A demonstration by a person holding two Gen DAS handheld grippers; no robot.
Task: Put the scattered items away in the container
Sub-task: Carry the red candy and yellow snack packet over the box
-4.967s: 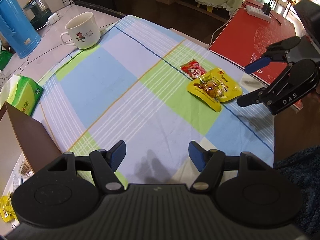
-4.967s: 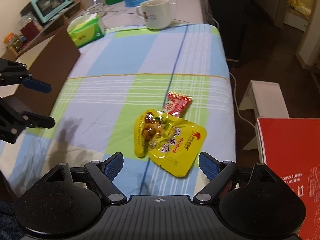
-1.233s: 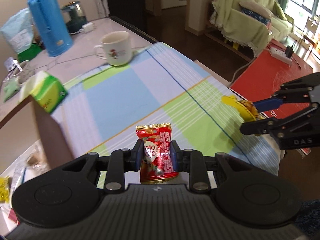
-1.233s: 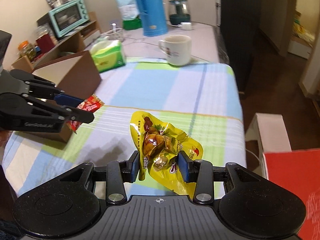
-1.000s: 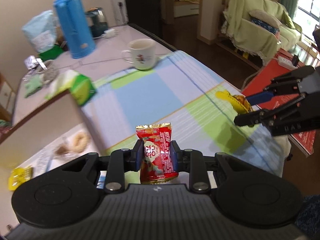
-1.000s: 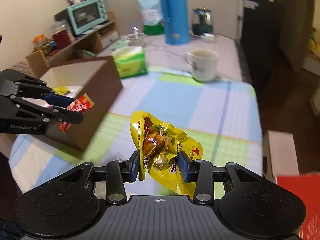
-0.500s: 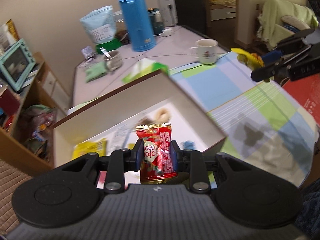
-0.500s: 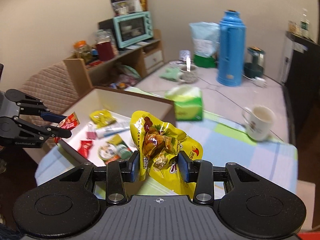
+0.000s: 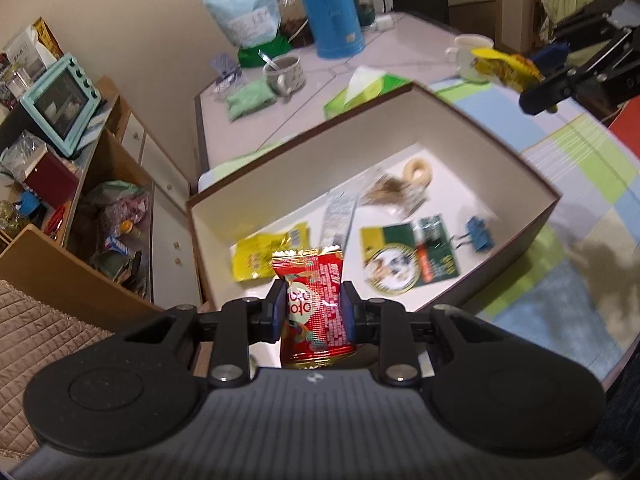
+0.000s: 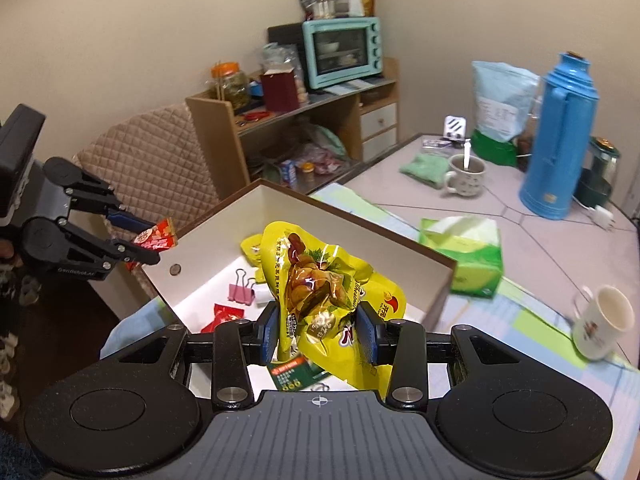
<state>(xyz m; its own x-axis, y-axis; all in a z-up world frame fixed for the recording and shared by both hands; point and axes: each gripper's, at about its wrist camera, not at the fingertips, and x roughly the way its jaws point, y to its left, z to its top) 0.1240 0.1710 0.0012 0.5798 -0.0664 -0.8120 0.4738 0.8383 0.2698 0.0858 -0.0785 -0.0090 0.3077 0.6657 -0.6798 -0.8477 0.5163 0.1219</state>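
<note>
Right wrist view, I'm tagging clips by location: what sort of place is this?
Most likely a home dining or kitchen corner: a mint toaster oven on a cluttered shelf, a blue thermos and mugs on the table.

Blue thermos (image 10: 558,136): upright on the pale counter, ahead and right of the right gripper. Spotted mug with spoon (image 10: 464,174): left of the thermos. Green tissue pack (image 10: 466,254): just beside the box's far side. White mug (image 10: 602,322): on the checked cloth, far right. Mint toaster oven (image 10: 340,52): on the shelf ahead.
</note>
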